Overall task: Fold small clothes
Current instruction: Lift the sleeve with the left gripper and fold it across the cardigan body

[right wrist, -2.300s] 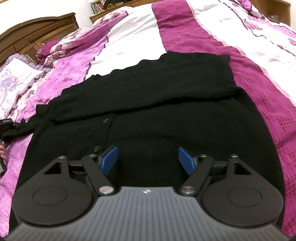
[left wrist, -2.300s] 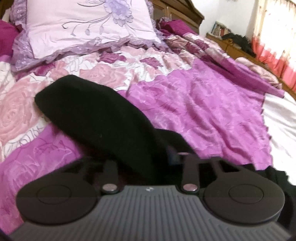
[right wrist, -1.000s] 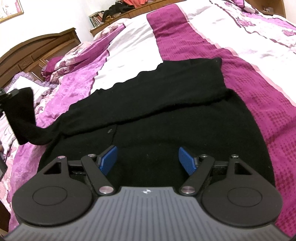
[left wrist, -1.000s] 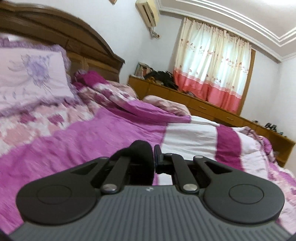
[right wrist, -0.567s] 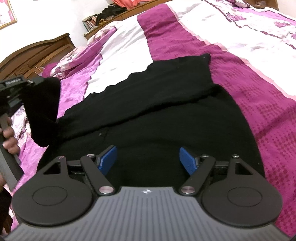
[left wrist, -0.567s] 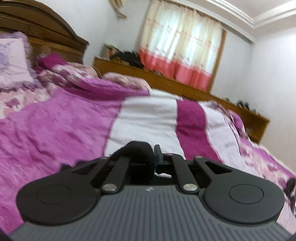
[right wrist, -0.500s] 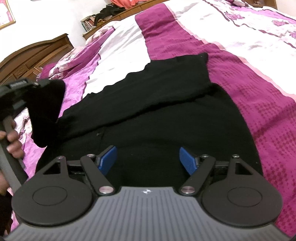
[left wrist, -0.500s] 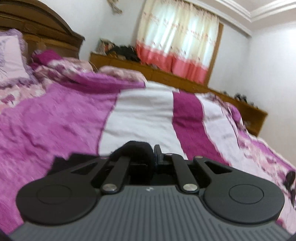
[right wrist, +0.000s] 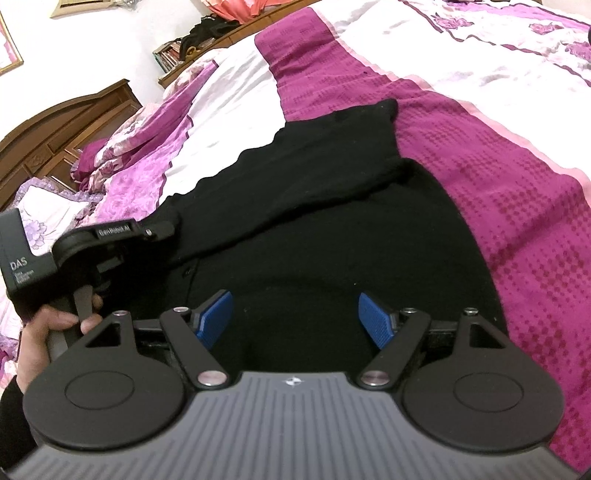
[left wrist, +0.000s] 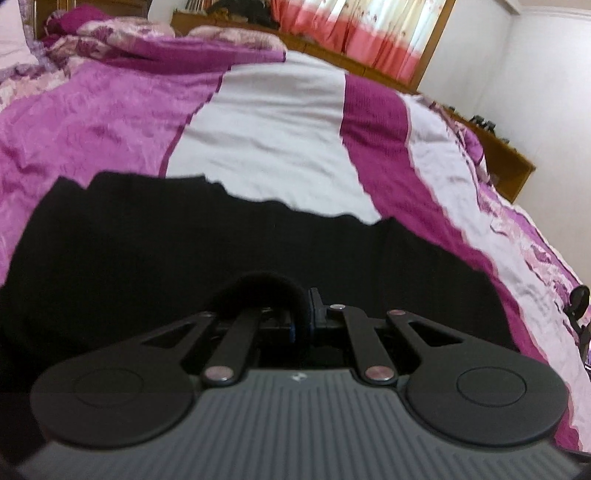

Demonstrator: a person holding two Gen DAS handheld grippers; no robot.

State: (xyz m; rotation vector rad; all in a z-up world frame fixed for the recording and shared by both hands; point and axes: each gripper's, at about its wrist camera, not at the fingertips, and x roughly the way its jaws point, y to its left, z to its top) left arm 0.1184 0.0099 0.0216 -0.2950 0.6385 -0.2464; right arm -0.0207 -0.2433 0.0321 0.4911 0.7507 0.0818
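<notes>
On the purple-and-white striped bedspread (right wrist: 498,177) lies the black knitted cardigan (right wrist: 332,236), spread flat, one sleeve already laid slantwise across its upper body.

Left gripper (left wrist: 301,314): jaws narrow, pinched on the cuff end of the other black sleeve (left wrist: 258,286), which bulges up in a loop over the fingers. In the right wrist view this gripper sits at the garment's left edge, a person's hand (right wrist: 55,325) around its handle. Judgement: the sleeve is held by its end so it can be carried inward over the body and laid down like the first one; the tight pinch keeps the soft knit from slipping out.

Right gripper (right wrist: 295,317): blue pads (right wrist: 216,319) wide apart, gripping nothing, low over the near part of the cardigan. Whether the pads touch the cloth cannot be told. Judgement: it waits there to pin or take the hem once the sleeve is down.

Surroundings: dark wooden headboard (right wrist: 62,125) and a floral purple pillow (right wrist: 48,206) at the head of the bed; a rumpled pink floral quilt (left wrist: 155,40) beyond; a low wooden shelf (left wrist: 369,66) under pink-and-white curtains (left wrist: 369,26).

Obstructions: none lies on the cardigan itself. Risk as judged: the carried sleeve may bunch on the sleeve already folded, leaving a thick, uneven layer.
</notes>
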